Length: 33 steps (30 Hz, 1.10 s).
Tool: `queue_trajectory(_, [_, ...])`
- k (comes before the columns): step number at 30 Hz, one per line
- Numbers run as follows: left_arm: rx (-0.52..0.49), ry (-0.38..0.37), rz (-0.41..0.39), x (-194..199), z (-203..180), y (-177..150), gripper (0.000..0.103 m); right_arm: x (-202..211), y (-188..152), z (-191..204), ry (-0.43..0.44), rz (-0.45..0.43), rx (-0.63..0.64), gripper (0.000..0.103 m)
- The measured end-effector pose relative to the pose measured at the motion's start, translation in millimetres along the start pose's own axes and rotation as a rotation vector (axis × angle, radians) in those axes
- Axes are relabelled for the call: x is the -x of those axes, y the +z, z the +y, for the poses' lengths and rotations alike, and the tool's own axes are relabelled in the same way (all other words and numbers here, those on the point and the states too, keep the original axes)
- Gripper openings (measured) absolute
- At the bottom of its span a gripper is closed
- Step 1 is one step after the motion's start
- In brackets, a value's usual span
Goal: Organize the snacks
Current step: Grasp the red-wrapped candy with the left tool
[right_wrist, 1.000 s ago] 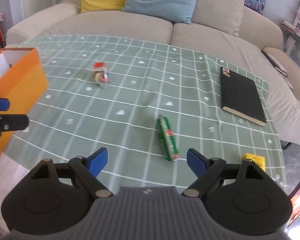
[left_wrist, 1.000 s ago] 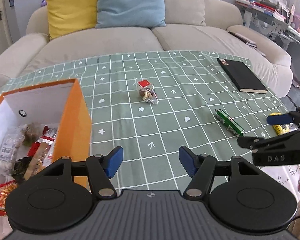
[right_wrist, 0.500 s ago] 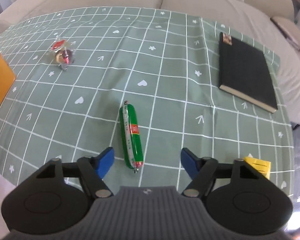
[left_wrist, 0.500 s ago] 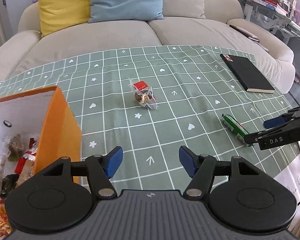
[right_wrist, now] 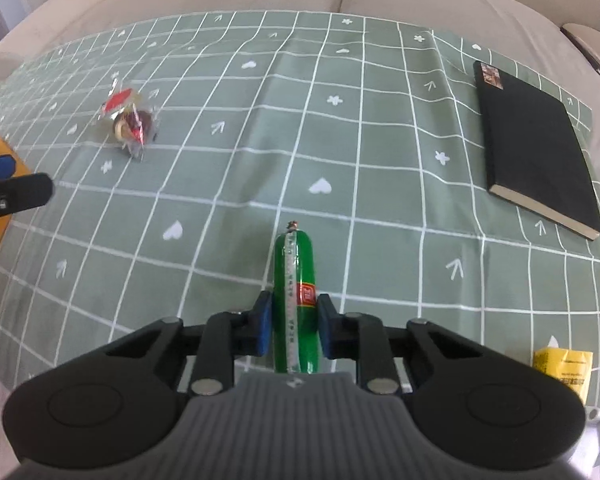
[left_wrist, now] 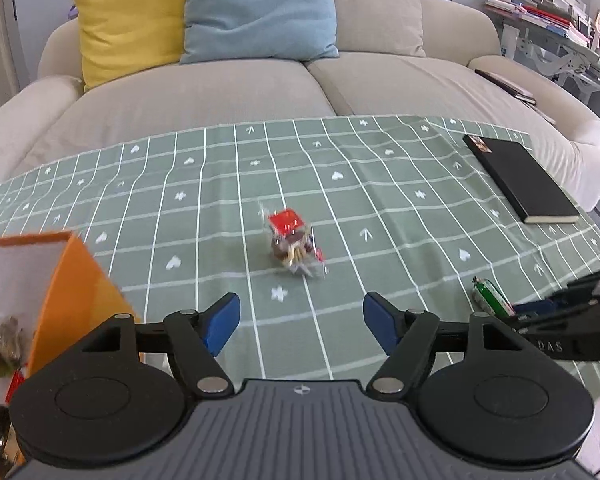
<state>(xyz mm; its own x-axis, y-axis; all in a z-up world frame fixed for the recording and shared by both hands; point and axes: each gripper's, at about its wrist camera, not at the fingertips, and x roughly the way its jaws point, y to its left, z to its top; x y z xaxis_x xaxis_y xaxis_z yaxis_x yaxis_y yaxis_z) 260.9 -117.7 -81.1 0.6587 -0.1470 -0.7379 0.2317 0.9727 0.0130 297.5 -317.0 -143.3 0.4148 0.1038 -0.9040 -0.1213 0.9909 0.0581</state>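
Right tool (right_wrist: 291, 330) jaws have just been closing onto the green sausage stick (right_wrist: 295, 300) lying on the table (right_wrist: 380, 208), gripped across its width for lifting. Left tool (left_wrist: 300, 322) gapes empty, wrapped snack (left_wrist: 294, 242) ahead of it, orange box (left_wrist: 72, 300) just left for drop-off.

Two downward wrist views, perhaps sharing tablecloth (left_wrist: 380, 200).

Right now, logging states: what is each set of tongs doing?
Left tongs: open, empty.
Right tongs: just closed onto the green sausage.
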Motion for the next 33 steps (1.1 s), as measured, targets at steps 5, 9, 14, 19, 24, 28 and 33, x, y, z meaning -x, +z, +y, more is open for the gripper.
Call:
queue_trajectory(5, [-0.016, 0.053, -0.039, -21, -3, 11, 0.086, -5, 9, 2, 0.021, -0.039, -0.048, 0.020])
queue_trajectory(9, [-0.026, 0.095, -0.067, -36, -3, 20, 0.088, -10, 20, 9, 0.047, -0.080, -0.067, 0.020])
queue_trajectory(14, [-0.025, 0.151, -0.072, -59, -1, 29, 0.088, -18, 27, 18, 0.057, -0.102, -0.059, 0.020])
queue_trajectory(19, [-0.014, 0.170, -0.060, -77, 1, 35, 0.089, -18, 28, 18, 0.066, -0.103, -0.061, 0.020])
queue_trajectory(24, [-0.008, 0.158, -0.071, -82, 0, 35, 0.078, -19, 28, 19, 0.061, -0.100, -0.052, 0.021])
queue_trajectory(28, [-0.014, 0.137, -0.068, -82, -2, 36, 0.061, -18, 28, 22, 0.051, -0.102, -0.033, 0.021])
queue_trajectory(33, [-0.033, 0.118, -0.056, -78, -3, 34, 0.058, -18, 27, 22, 0.054, -0.102, -0.030, 0.021])
